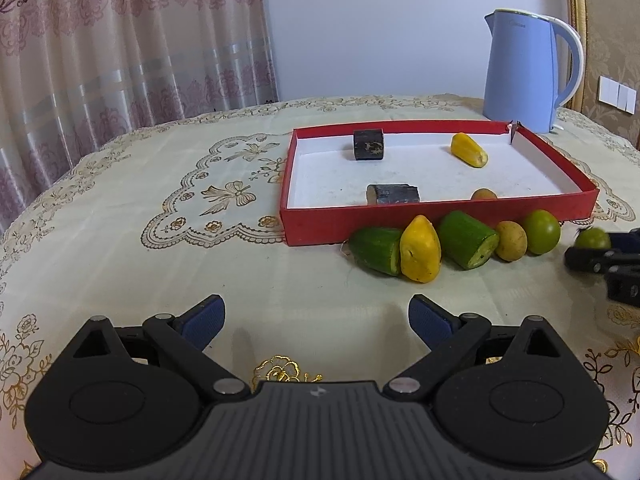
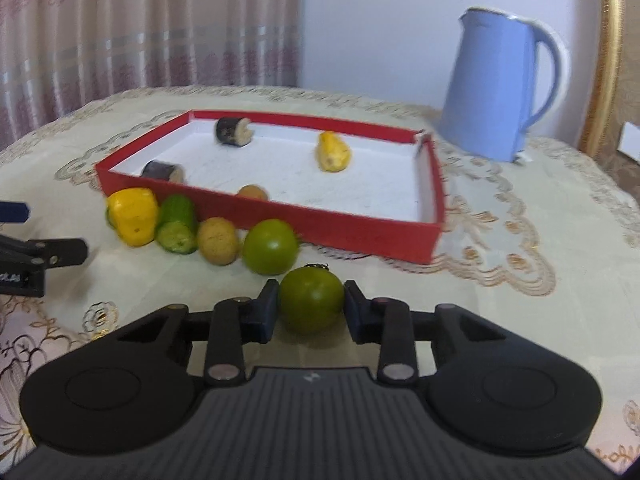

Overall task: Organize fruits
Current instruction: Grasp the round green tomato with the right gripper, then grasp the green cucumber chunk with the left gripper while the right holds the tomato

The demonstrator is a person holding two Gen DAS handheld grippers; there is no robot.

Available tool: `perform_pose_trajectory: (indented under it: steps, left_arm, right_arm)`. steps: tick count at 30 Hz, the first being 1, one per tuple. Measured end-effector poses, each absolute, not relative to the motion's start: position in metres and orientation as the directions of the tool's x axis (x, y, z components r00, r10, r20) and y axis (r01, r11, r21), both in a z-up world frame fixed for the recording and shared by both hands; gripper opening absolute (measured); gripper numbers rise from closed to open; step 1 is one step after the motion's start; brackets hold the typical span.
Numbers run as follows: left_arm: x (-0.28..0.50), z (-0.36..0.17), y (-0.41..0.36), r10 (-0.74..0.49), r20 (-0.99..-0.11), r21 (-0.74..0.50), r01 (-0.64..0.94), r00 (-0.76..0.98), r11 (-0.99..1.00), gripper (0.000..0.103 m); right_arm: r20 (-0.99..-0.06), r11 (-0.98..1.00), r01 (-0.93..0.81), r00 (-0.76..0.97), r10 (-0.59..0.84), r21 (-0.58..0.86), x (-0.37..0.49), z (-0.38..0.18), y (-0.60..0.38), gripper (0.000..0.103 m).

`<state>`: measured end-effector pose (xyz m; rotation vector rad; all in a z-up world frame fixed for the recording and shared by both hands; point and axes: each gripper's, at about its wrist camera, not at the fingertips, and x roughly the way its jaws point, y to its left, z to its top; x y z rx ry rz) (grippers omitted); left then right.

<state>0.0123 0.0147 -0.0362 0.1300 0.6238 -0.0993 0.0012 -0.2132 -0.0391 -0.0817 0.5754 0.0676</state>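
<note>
We see the right gripper (image 2: 311,310) low over the tablecloth (image 2: 500,320), its two dark pads pressed against the left and right sides of a dark green round fruit (image 2: 311,304) with a small stem on top; the fruit sits on the cloth, clasped between the pads. Just beyond it, to the far left, lies a lighter green round fruit (image 2: 270,246), apart from the held one. Continuing left along the near wall of the red box (image 2: 360,230) we find a tan round fruit (image 2: 218,241), a green cut cucumber piece (image 2: 177,224) and a yellow fruit (image 2: 134,216), each close against its neighbour.

The left gripper (image 1: 316,322) hangs above bare cloth with its blue pads spread wide and nothing between them. In its view a second green cucumber piece (image 1: 378,250) lies left of the yellow fruit, at the left end of the row.

Inside the box, on its white floor, we note two dark cylindrical pieces, one at the far side (image 1: 368,144) and one against the near wall (image 1: 393,194), a yellow piece (image 1: 469,150) toward the far right, and a small tan fruit (image 1: 483,194) behind the near wall. A pale blue kettle (image 1: 520,72) stands beyond the box's far right corner. A patterned curtain (image 1: 120,40) hangs at far left.
</note>
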Motion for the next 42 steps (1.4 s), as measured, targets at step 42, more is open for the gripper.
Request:
perform_pose_trajectory:
  steps: [42]
  left_arm:
    - [0.068, -0.030, 0.018, 0.005, -0.631, 0.138, 0.106, 0.776, 0.985, 0.099]
  right_arm:
    - [-0.528, 0.995, -0.080, 0.843, 0.101, 0.062, 0.003, -0.042, -0.235, 0.032]
